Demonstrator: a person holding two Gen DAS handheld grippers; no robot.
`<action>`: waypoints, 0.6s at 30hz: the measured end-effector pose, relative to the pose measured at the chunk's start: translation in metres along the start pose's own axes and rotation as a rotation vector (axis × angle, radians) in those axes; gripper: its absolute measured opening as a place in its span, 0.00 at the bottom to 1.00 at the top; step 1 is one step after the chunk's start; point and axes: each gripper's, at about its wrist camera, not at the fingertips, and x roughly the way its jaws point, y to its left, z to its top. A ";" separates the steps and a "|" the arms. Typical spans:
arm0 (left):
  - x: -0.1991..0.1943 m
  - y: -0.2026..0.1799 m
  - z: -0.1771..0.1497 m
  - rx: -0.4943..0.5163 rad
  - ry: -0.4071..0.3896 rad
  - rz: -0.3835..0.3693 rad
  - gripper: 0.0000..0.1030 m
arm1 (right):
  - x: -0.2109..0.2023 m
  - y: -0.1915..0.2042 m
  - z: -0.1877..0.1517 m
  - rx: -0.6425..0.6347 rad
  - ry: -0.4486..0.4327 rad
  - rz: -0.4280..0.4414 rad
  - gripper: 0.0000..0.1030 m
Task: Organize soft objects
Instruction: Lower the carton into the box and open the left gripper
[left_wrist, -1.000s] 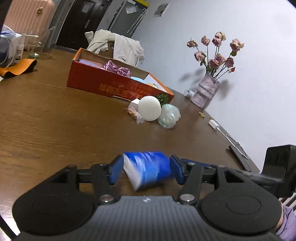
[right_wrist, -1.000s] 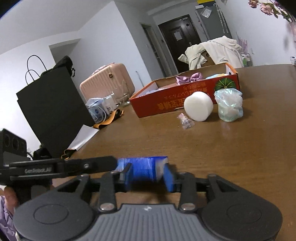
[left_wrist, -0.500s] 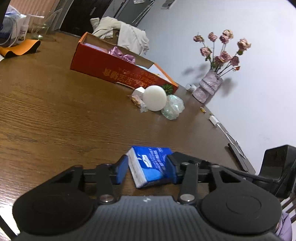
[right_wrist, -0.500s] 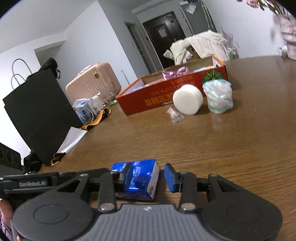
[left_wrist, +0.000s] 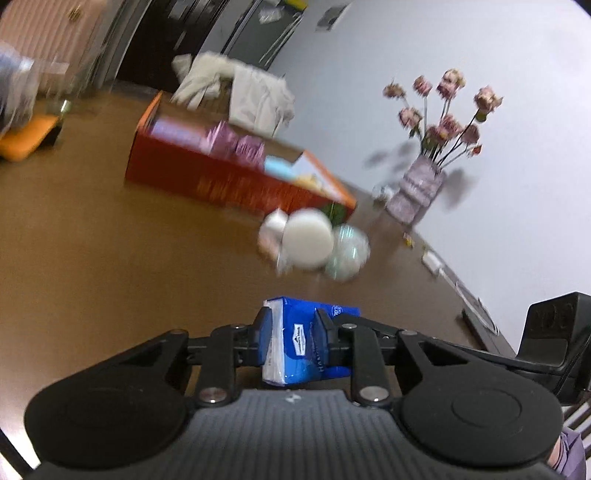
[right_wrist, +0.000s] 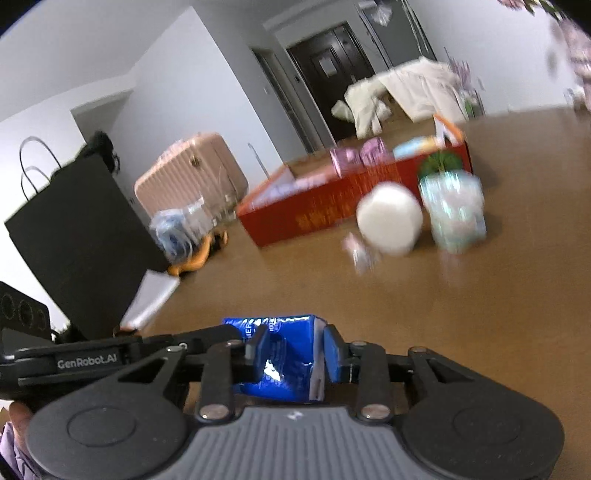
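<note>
Both the left gripper (left_wrist: 293, 333) and right gripper (right_wrist: 291, 349), just closing, pinch the blue tissue pack (left_wrist: 299, 345); everything beyond is motion-blurred.

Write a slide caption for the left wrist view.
Left gripper pinches a blue tissue pack above the wooden table, facing the red box.

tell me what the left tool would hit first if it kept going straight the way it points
Probably the white foam ball, the nearest thing ahead of the left tool, which grips the blue tissue pack; blur makes depth uncertain.
</note>
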 end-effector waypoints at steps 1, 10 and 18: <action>0.003 -0.002 0.011 0.018 -0.017 -0.003 0.24 | 0.002 -0.001 0.010 -0.009 -0.015 0.002 0.30; 0.091 -0.009 0.151 0.088 -0.061 -0.018 0.24 | 0.068 -0.034 0.153 -0.043 -0.109 -0.018 0.30; 0.212 0.028 0.228 -0.007 0.096 0.058 0.24 | 0.168 -0.094 0.225 0.056 0.044 -0.109 0.30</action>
